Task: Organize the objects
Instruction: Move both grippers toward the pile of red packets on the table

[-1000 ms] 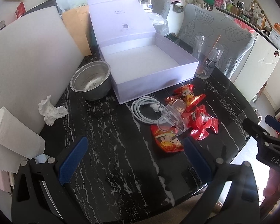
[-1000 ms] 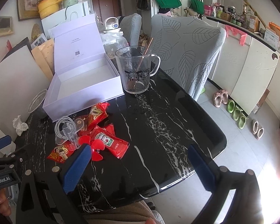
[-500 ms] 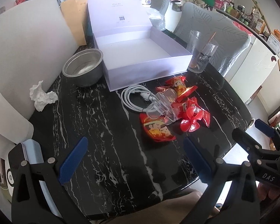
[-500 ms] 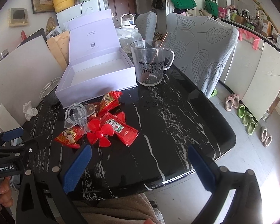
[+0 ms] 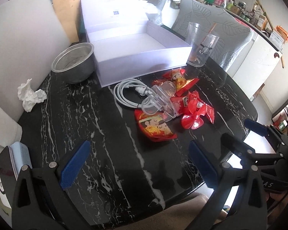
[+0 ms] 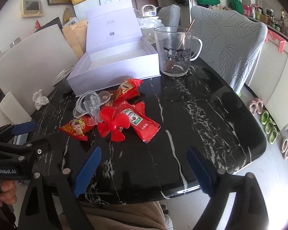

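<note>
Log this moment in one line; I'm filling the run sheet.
stage: approach | left tool: open, empty | right tool: closing, nothing between jaws | white box: open, empty | red fan: in pile, untouched

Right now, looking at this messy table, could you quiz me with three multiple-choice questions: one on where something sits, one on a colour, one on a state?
1. Where does the glass mug stand?
A. inside the white box
B. on the table beside the white box
C. in the metal bowl

2. What colour is the small propeller?
A. red
B. green
C. yellow

3. How is the white box?
A. lid shut
B. lid up, nothing seen inside
C. lid up, full of packets

Answers: 1 B, the mug rests on the dark marble by the box's corner. 2 A, its blades are bright red. 3 B, the lid stands raised and its visible floor is bare.
</note>
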`<state>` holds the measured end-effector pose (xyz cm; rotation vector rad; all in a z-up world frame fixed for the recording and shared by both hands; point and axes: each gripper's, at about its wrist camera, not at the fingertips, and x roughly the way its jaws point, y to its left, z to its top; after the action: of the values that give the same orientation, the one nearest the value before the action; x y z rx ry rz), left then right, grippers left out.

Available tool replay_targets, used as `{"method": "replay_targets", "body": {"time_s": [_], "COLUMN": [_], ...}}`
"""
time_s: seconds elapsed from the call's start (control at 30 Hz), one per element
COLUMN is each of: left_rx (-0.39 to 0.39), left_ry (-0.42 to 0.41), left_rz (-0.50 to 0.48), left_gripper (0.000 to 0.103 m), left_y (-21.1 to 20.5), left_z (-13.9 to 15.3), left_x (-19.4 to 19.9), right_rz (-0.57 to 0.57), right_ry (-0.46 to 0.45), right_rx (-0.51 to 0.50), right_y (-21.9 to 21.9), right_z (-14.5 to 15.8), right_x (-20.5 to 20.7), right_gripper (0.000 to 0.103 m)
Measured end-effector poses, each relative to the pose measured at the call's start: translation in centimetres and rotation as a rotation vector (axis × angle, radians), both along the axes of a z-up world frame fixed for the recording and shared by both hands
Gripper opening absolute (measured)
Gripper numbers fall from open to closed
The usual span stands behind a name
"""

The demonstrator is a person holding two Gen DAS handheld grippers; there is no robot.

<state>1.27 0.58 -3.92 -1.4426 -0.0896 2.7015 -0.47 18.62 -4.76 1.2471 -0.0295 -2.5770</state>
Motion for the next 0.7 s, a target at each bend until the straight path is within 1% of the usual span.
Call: {"method": "replay_targets", "body": {"time_s": [0.17, 0.37, 0.47, 0.6, 0.7], "left_rx": [-0.002, 0.037, 0.051, 0.056, 0.055], "left_ry": [-0.012, -0.024, -0.028, -0.041, -0.079], "left_rz": [-0.012, -0.035, -0.047, -0.051, -0.052], "left_gripper": [0.103, 0.103, 0.103, 0.102, 0.096], "left_y": [0.1, 0.1, 0.1, 0.2, 0.3], "left_z": [-0.5, -1.0, -1.2, -1.5, -2.1], "left_x": [-0.8, -2.0, -2.5, -3.2, -4.1], "right_rz": [0.052, 0.084, 0.107, 0.137, 0.163], "right_ry": [0.019, 0.024, 0.032, 0.047, 0.035], "right_rx": [0.021, 0.038, 0.049, 0.112, 0.13], "right_y": [-0.8, -1.1, -1.0, -1.0, -0.8], "right_z": [-0.4, -0.9, -1.1, -1.5, -2.0], "right_x": [-0.7, -1.9, -2.4, -2.9, -3.5], "right_gripper": [0.081, 0.071, 0.07, 0.068, 0.063]}}
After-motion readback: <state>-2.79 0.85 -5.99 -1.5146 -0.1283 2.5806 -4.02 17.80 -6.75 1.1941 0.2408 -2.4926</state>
